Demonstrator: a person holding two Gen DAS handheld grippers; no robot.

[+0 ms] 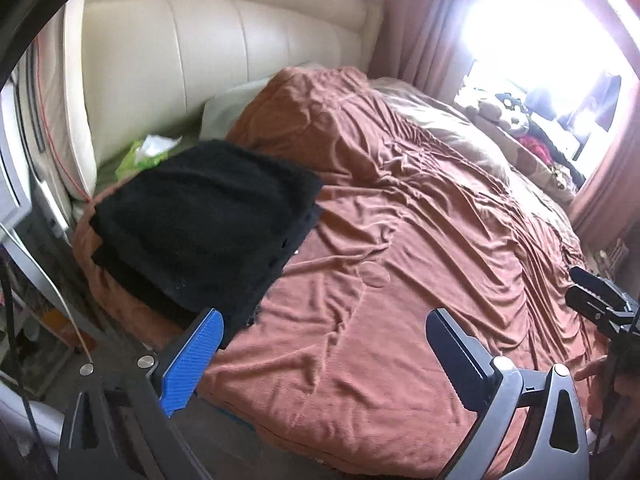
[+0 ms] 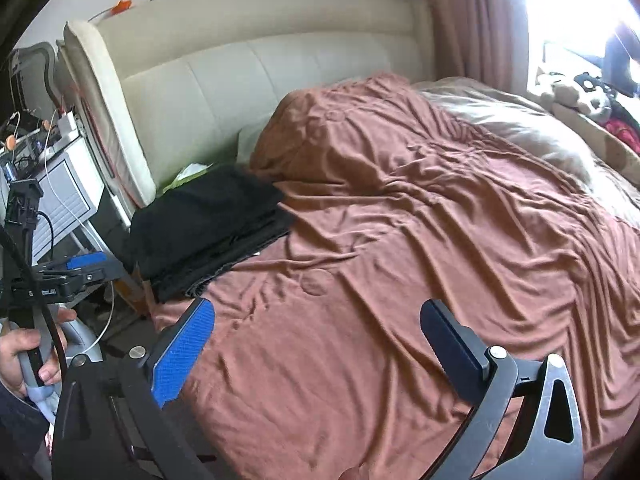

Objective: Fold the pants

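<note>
- Two grippers are hovering above a bed [image 1: 400, 280], each with its fingers spread wide apart and holding nothing.
- The left gripper [image 1: 320, 344] is showing one blue ribbed pad [image 1: 192, 360] near the folded black pants [image 1: 200, 216].
- The right gripper [image 2: 316, 340] is hanging over the rumpled rust-brown bedspread [image 2: 400, 240]; in the left wrist view it is showing only at the right edge.
- The pants are lying in a flat, squared stack on the bed's left side, near the edge and close to the cream padded headboard [image 2: 240, 80].
- A green and white packet [image 1: 146, 152] is sitting just behind the pants, against the headboard.
- A beige pillow [image 2: 520, 136] is lying on the far right, beside a stuffed toy [image 2: 580, 96] under a bright window.
- Pink curtains [image 2: 472, 16] are hanging beside that window.
- A person's hand [image 2: 24, 360] is gripping the left handle.
</note>
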